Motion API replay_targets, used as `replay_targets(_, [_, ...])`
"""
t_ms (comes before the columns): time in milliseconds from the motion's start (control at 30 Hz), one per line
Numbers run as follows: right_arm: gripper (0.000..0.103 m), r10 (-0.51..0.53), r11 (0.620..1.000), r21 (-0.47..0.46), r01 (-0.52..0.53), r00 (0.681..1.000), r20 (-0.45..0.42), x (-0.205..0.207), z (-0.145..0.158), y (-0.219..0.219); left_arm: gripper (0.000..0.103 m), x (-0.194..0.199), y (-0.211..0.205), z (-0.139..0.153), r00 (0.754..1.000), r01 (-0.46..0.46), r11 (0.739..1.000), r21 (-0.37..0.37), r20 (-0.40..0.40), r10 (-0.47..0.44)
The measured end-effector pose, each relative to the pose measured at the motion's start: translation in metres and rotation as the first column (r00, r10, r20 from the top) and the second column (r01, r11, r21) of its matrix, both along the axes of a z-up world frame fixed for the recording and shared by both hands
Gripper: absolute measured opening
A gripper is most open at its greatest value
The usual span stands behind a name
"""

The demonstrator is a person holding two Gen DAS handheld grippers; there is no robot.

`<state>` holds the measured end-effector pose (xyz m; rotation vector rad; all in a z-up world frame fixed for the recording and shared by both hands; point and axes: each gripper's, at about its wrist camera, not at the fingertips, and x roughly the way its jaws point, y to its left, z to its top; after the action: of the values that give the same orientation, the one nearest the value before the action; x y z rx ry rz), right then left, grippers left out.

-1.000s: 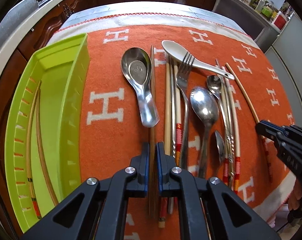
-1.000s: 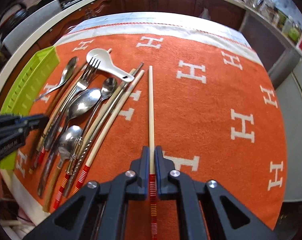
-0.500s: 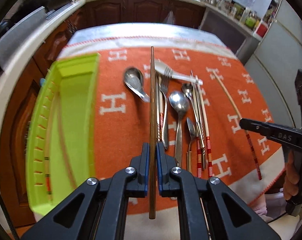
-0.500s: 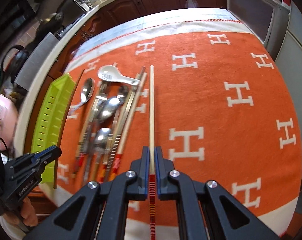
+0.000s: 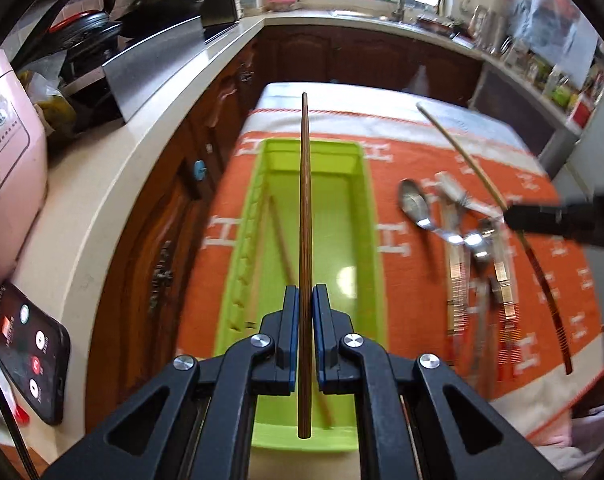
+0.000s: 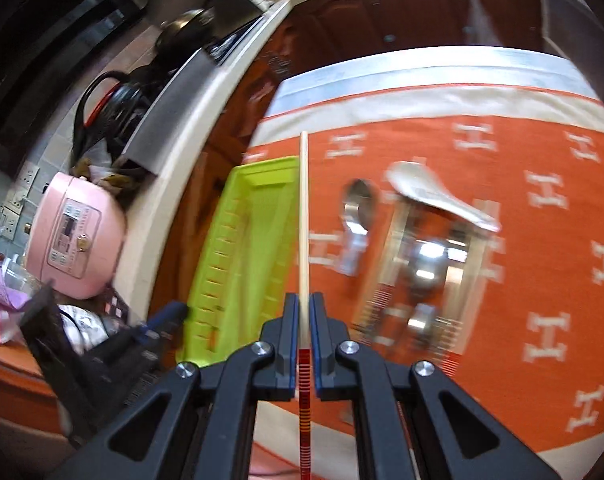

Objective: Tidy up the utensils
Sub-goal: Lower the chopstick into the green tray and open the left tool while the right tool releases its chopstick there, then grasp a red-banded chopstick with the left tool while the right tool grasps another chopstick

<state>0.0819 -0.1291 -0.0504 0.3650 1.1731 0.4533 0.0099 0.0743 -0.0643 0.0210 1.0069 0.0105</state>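
Left tongs [image 5: 306, 300]: closed on a dark brown chopstick [image 5: 305, 200], pinched below its middle, the shaft running straight out ahead along the line of the tongs with a short butt end hanging back between the arms. Directly beneath: green tray [image 5: 367, 216], a long narrow plastic bin on the orange cloth [image 5: 413, 280] that covers the tabletop. The tray's long axis and the held chopstick's long axis lie nearly parallel, the chopstick standing over the tray's open middle; judged, a lowering and release is all that this piece needs, no swing required. Already in the tray: a pair of chopsticks [image 5: 280, 236], lying lengthwise against its left wall. Right tongs [image 6: 300, 320]: closed on a pale chopstick [image 6: 303, 216] with a red-striped handle end, the grip just above the stripes, the tip pointing forward. In the right wrist view the tray lies to the left of this chopstick, which sits along the tray's right-hand rim rather than over its middle; judged, a short shift leftward is wanted before it can go in. The left hand is the nearer of the two to the tray. Remaining on the cloth, to the right of the tray and apart from it: metal spoon [image 6: 357, 208], white spoon [image 6: 433, 196], and a blurred cluster of further spoons and chopsticks [image 6: 421, 272], not countable here.
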Motion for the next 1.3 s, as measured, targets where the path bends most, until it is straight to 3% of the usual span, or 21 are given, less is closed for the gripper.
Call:
replay_targets(133, [0.005, -0.013, 0.999, 0.029, 0.015, 0.998, -0.069, 0.021, -0.020, 0.038, 0.004, 0.011, 0.013, -0.022, 0.998, -0.034, 0.999, -0.034, -0.056, 0.032])
replay_targets(333, [0.006, -0.005, 1.000, 0.013, 0.007, 0.991, -0.134, 0.032, -0.046, 0.075, 0.007, 0.010, 0.025, -0.030, 0.996, -0.049, 0.998, -0.035, -0.073, 0.046])
replay_targets(400, [0.006, -0.010, 1.000, 0.010, 0.012, 0.990, -0.144, 0.033, -0.049, 0.079, 0.011, 0.010, 0.026, -0.031, 0.996, -0.056, 0.998, -0.043, -0.074, 0.053])
replay_targets(767, [0.006, -0.020, 1.000, 0.016, 0.023, 0.985, -0.173, 0.035, -0.054, 0.082, 0.013, 0.003, 0.030, -0.021, 0.995, -0.085, 0.992, -0.097, -0.060, 0.080])
replay_targets(867, [0.011, -0.015, 0.999, 0.028, 0.020, 0.983, -0.182, 0.034, -0.055, 0.084, 0.013, 0.001, 0.032, -0.018, 0.994, -0.098, 0.990, -0.105, -0.056, 0.092])
replay_targets(1033, [0.011, 0.014, 1.000, 0.028, -0.010, 0.988, -0.151, 0.030, -0.047, 0.082, 0.014, -0.001, 0.033, -0.013, 0.995, -0.099, 0.990, -0.104, -0.044, 0.095])
replay_targets(1100, [0.011, 0.033, 0.999, 0.004, -0.033, 0.991, -0.129, 0.028, -0.041, 0.079, 0.020, -0.001, 0.032, -0.012, 0.994, -0.100, 0.988, -0.115, -0.049, 0.094])
replay_targets(1300, [0.011, 0.051, 0.997, -0.062, -0.054, 0.998, -0.047, 0.015, -0.024, 0.051, 0.021, -0.003, 0.024, -0.008, 0.996, -0.081, 0.988, -0.131, -0.056, 0.075])
